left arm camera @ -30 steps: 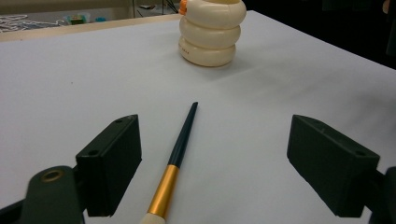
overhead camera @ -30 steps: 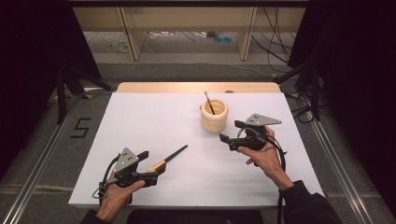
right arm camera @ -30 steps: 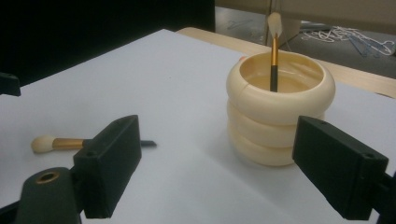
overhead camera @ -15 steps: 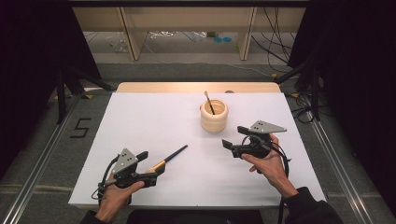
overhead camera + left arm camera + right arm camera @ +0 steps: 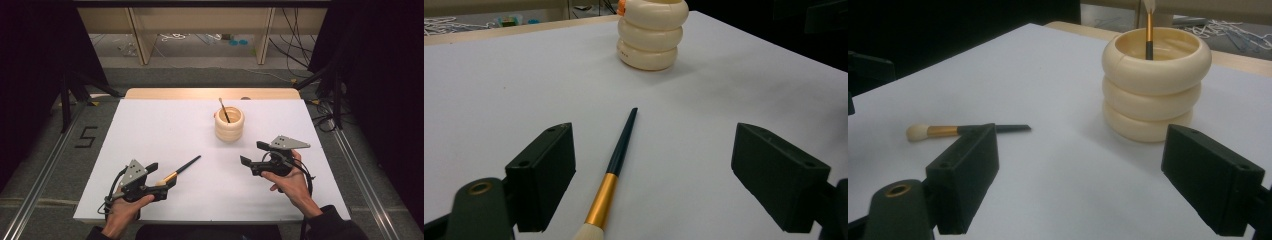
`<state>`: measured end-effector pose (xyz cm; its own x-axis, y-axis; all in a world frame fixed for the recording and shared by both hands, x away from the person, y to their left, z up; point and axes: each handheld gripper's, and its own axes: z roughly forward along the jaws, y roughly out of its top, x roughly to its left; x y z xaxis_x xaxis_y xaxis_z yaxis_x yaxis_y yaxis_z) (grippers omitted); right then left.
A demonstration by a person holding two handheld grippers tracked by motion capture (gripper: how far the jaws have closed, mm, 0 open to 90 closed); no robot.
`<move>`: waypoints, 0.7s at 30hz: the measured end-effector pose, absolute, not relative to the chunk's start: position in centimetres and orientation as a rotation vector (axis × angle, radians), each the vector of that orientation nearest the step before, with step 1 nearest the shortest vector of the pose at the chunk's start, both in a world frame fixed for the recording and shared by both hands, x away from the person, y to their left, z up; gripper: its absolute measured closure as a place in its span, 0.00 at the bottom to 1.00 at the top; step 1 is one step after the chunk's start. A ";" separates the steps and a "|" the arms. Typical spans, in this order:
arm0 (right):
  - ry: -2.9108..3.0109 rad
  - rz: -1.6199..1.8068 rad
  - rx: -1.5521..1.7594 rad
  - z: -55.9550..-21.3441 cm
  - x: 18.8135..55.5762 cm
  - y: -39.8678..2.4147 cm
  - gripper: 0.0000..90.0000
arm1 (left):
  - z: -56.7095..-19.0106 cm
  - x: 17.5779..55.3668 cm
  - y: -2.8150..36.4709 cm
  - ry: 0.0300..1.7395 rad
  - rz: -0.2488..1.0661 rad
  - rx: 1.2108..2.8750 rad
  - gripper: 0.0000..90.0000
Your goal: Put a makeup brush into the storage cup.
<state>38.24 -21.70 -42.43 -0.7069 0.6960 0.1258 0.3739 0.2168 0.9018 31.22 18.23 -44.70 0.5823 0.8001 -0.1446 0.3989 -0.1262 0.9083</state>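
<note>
Left gripper [image 5: 167, 182] released, straddling makeup brush [image 5: 616, 164]; right gripper [image 5: 252, 159] released, holder [image 5: 229, 124] at its 11 o'clock.

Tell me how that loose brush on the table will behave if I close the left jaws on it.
The brush looks thin, stiff and light, so it should lift easily. Its round, tapered handle lies flat on the smooth white table, so a nudge may roll or pivot it. The left gripper stands open around it; the glossy gold ferrule may slip, so the dark handle seems the safer grip.
</note>
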 end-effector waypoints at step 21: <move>2.236 1.470 0.969 -42.9 35.8 -22.0 0.18 | -44.7 31.1 18.4 0.998 0.473 1.739 0.19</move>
<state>35.79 -22.00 -42.86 -0.7299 0.6739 0.1150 0.3729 0.2515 0.8931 31.10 18.39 -44.70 0.5776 0.8036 -0.1431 0.3986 -0.1247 0.9086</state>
